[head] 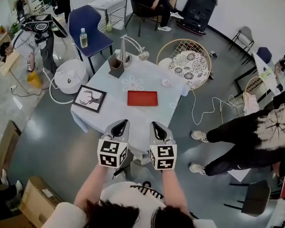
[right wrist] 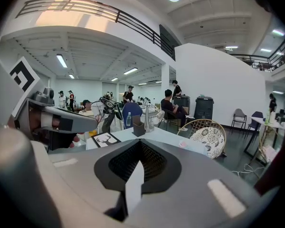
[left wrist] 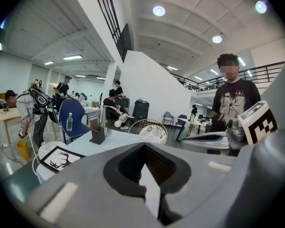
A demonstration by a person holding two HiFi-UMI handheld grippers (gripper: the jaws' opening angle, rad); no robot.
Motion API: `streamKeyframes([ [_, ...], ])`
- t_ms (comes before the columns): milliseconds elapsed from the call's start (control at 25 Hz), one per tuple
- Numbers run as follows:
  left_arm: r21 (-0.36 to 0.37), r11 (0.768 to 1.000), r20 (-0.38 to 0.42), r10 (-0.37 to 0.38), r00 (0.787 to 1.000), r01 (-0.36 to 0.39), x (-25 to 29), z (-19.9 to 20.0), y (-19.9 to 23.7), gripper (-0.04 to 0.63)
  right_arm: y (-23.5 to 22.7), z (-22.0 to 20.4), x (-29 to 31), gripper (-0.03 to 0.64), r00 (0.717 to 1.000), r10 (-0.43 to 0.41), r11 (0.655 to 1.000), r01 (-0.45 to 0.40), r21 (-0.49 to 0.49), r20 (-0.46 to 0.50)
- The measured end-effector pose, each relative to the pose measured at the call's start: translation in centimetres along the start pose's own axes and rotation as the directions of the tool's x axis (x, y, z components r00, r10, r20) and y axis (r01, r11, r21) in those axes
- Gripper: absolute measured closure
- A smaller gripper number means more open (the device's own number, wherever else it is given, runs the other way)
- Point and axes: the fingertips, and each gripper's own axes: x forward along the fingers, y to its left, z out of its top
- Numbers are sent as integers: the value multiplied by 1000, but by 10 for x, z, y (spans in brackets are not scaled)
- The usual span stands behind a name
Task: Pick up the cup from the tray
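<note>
As I hold both tools out over the near edge of the table (head: 109, 115), my left gripper (head: 122, 123) and my right gripper (head: 155, 125) sit side by side, near each other but apart, both pointing toward the far side. The jaws of each are closed, tip against tip, and nothing is between them; each gripper's own view shows this plainly.

The red tray (head: 142, 98) lies flat on the white cloth ahead of my jaws, roughly in the middle of the table, and its surface looks bare. A small pale pink thing that I take for the cup (head: 165, 82) stands on the cloth near the tray's far right corner, off the tray and clear of its rim. It is too small for me to tell more about it. Both of my jaws are well apart from it, with the tray between.

A framed deer picture (head: 90, 99) lies at the table's left edge. A brown holder (head: 116, 66) stands at the far left corner, with a metal lamp (head: 124, 51) just behind it. A round wicker chair (head: 186, 61) sits off the far right corner, and a person in dark clothes (head: 256, 134) stands to my right.
</note>
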Motion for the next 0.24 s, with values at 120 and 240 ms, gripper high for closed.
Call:
streamKeyframes([
  [120, 4, 1000, -7, -3, 1000, 3, 1, -4, 0, 595, 2, 3, 2, 595, 1000, 0, 1000, 0, -14, 2],
  [240, 43, 999, -20, 3, 1000, -2, -1, -11, 1, 595, 3, 3, 3, 595, 1000, -3, 1000, 3, 0, 6],
])
